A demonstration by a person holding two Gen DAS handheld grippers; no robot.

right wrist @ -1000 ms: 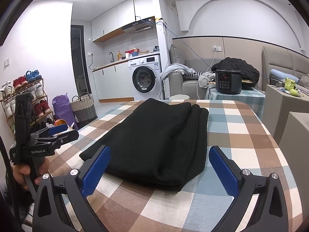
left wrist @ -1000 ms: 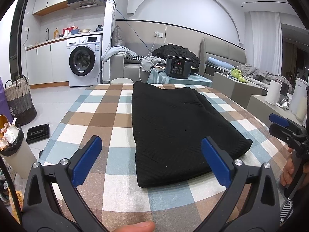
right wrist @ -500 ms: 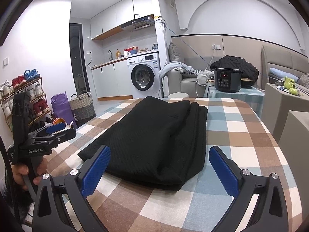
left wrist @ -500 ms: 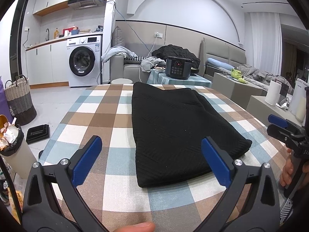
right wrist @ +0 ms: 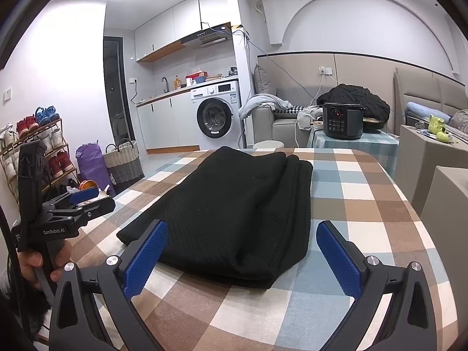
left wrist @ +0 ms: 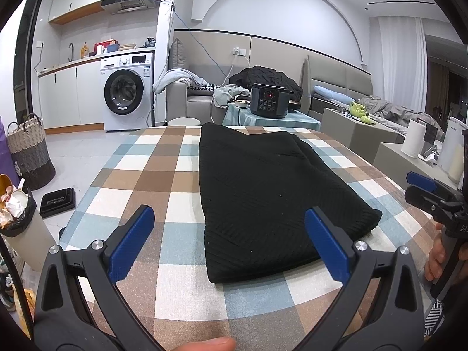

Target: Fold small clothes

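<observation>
A folded black garment (left wrist: 263,193) lies flat on the checked counter (left wrist: 163,175), stretching from its near edge toward the far edge, where a dark pressure cooker (left wrist: 270,102) stands beyond on a small side table. The left tongs (left wrist: 231,239) hover just short of the garment's near end, spread wide and gripping nothing. The right tongs (right wrist: 242,251) are held near the garment's near corner, likewise wide apart and empty, clear of the cloth.
</observation>
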